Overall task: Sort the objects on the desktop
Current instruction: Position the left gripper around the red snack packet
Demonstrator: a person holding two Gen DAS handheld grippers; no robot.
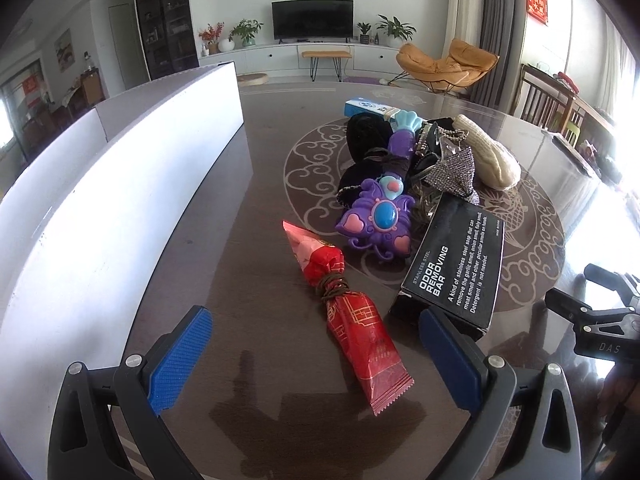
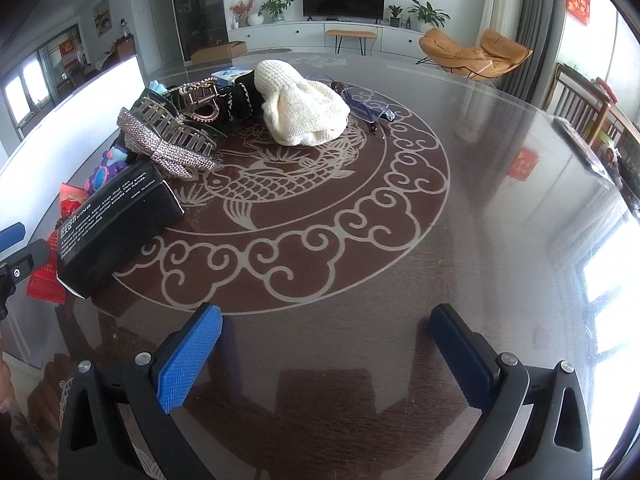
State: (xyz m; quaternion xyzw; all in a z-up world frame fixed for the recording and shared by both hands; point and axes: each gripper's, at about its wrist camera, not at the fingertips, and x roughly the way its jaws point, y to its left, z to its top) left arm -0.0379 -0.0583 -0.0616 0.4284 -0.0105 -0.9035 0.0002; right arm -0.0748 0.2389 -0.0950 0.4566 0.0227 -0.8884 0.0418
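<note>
Holding both tools spread and empty, you have the left tool (image 1: 316, 360) straddling the red candy packet (image 1: 352, 320) on the table (image 1: 240, 184); your right tool (image 2: 326, 356) hovers over bare table, the black box (image 2: 116, 224) well left.

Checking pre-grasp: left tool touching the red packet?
Apart. Left wrist view: left tool open, red packet lies between the fingers with table showing either side.
</note>
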